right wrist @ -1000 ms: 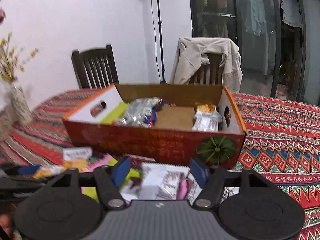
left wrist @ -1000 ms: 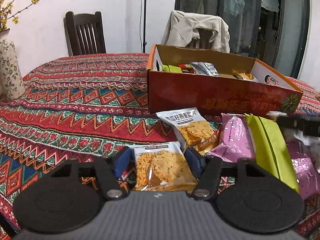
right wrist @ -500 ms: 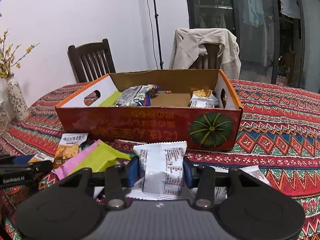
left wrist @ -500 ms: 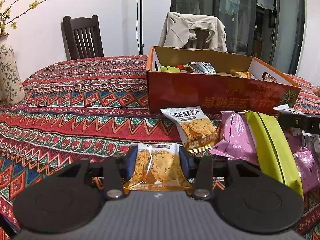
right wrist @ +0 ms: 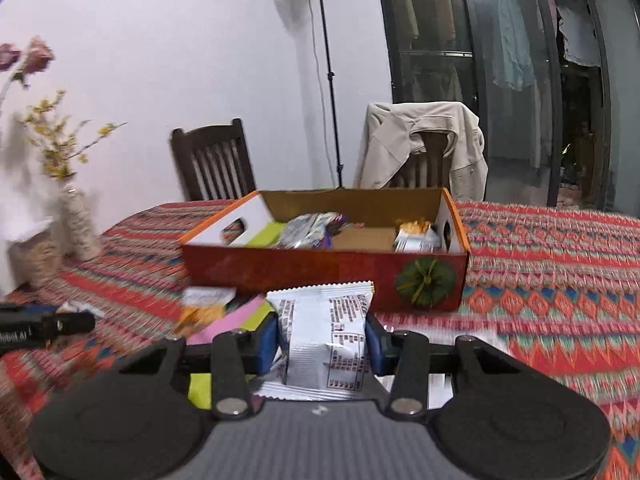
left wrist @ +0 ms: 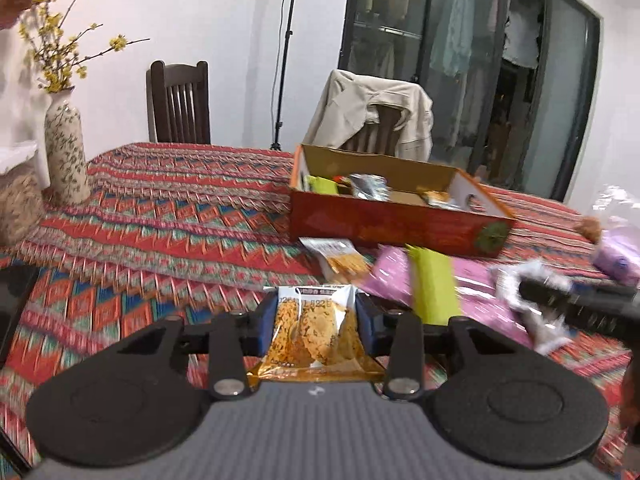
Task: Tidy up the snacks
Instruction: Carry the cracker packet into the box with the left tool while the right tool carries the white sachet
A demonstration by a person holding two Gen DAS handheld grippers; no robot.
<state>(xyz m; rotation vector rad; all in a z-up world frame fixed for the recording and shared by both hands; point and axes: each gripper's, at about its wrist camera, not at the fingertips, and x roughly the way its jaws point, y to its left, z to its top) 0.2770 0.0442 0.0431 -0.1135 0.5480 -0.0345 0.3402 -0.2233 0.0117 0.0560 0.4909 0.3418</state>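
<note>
My left gripper (left wrist: 316, 322) is shut on a clear packet of golden crackers (left wrist: 314, 336), lifted above the patterned tablecloth. In the right wrist view, my right gripper (right wrist: 322, 342) is shut on a white printed snack packet (right wrist: 320, 312), also held off the table. Ahead of both stands the open orange cardboard box (right wrist: 320, 270) with a pumpkin picture; several snacks lie inside it. In the left wrist view the box (left wrist: 384, 226) is ahead and to the right. Between box and grippers lie a second cracker packet (left wrist: 340, 258), a pink packet (left wrist: 386, 276) and a green packet (left wrist: 434, 294).
A flowered vase (left wrist: 66, 156) with yellow twigs stands at the table's far left. Behind the table are a dark wooden chair (left wrist: 180, 102) and a chair draped with a beige jacket (left wrist: 372, 112). A light stand (right wrist: 330, 80) rises behind the box.
Both grippers closed on their packets and lifted them off the table, pulling back from the box. The views now sit higher and the table blurs with motion.
</note>
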